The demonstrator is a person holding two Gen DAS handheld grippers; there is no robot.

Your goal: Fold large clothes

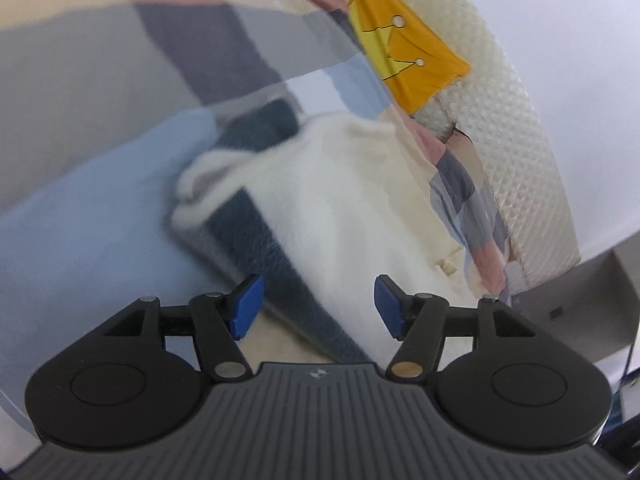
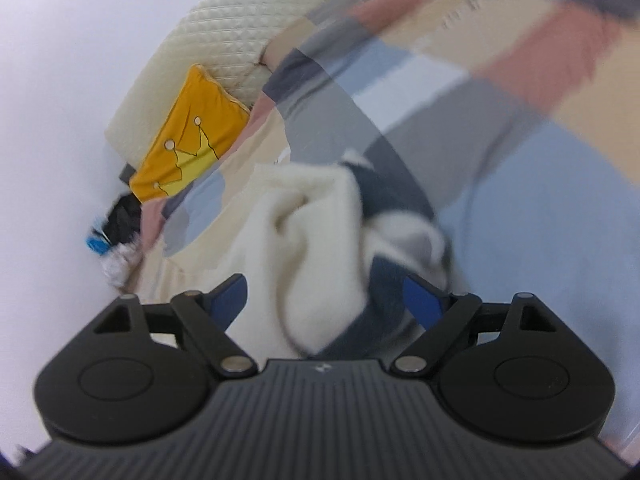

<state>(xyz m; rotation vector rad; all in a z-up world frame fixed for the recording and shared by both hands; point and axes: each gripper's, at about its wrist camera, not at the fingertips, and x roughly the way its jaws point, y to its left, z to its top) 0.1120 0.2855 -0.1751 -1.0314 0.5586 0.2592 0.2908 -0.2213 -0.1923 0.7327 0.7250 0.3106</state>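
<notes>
In the left wrist view, the left tool (image 1: 316,306) stands open and empty low in the frame, the fluffy cream-and-navy garment (image 1: 320,208) lying mid-frame on the patchwork bed cover (image 1: 100,216). In the right wrist view, the right tool (image 2: 326,300) gapes wide, holding nothing; the bunched garment (image 2: 320,232) at centre could slump and undo its fold.
</notes>
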